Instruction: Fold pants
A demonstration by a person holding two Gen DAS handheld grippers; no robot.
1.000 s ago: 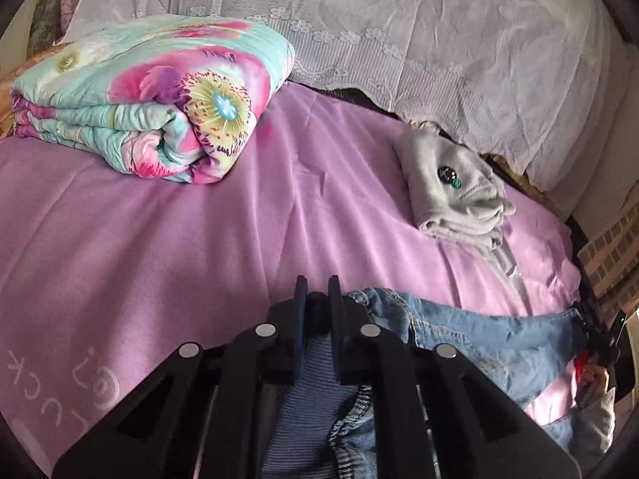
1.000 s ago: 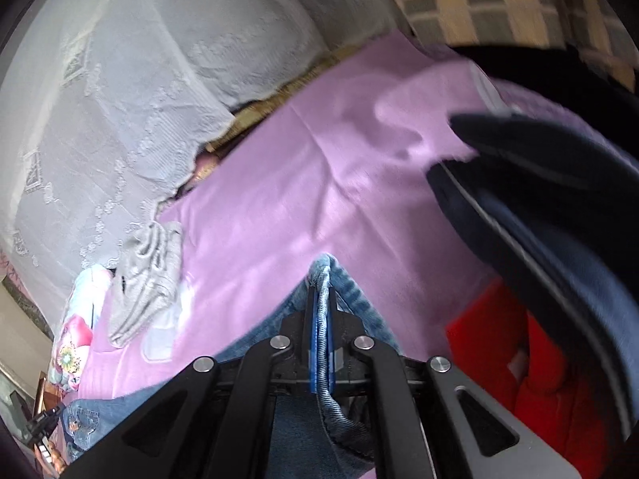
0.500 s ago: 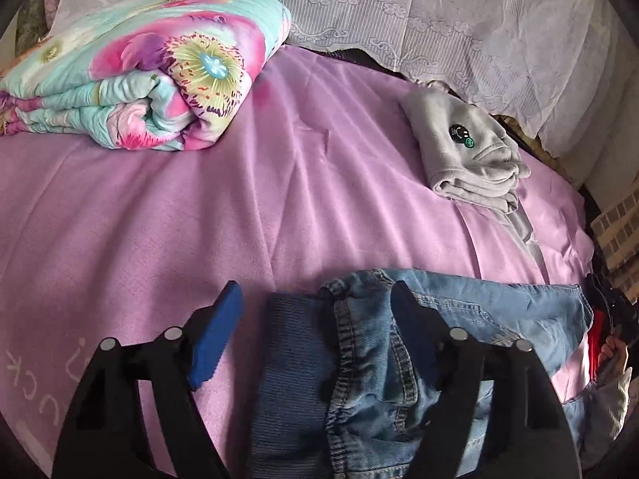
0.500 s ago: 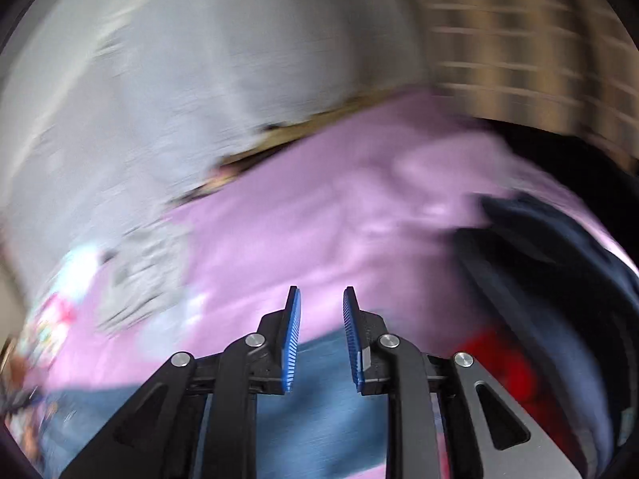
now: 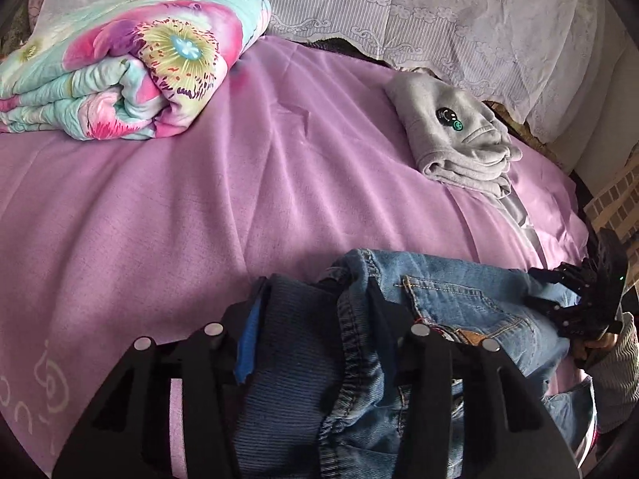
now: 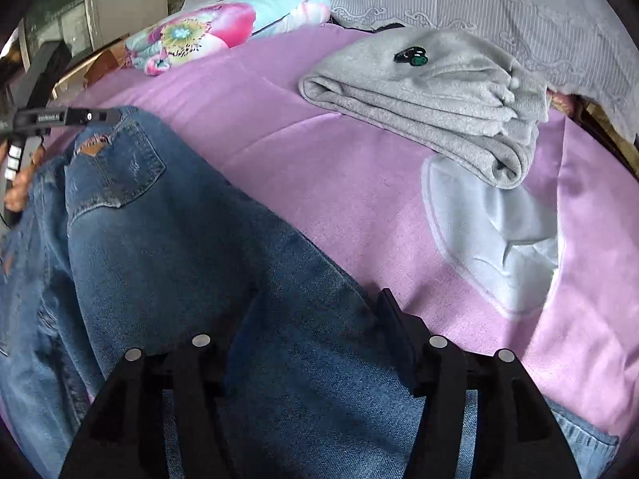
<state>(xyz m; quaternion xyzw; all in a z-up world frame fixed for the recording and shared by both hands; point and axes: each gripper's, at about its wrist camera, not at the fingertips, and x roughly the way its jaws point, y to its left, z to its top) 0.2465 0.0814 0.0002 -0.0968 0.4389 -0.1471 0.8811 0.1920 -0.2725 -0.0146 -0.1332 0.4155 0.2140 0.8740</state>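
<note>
Blue jeans (image 5: 459, 299) lie on the pink bed sheet (image 5: 199, 207), stretched left to right. My left gripper (image 5: 319, 319) is open over the waist end, and the ribbed dark-blue waistband (image 5: 295, 339) sits loose between its fingers. The right gripper (image 6: 311, 331) is open wide over a jeans leg (image 6: 199, 247), with denim lying between and over its fingers. A torn back pocket (image 6: 116, 159) shows farther along. Each gripper appears in the other's view: the right one (image 5: 591, 299) at the far end, the left one (image 6: 60, 117) by the pocket.
A folded floral quilt (image 5: 127, 72) lies at the back left of the bed. A folded grey garment (image 5: 455, 139) sits at the back right, close beyond the jeans leg (image 6: 431, 95). White lace cloth (image 5: 399, 0) covers the back. A person's hand (image 5: 599, 343) holds the right gripper.
Both grippers were shut on the jeans a second ago and have since opened, letting the denim drop onto the sheet. The right view has swung round towards the grey garment.
</note>
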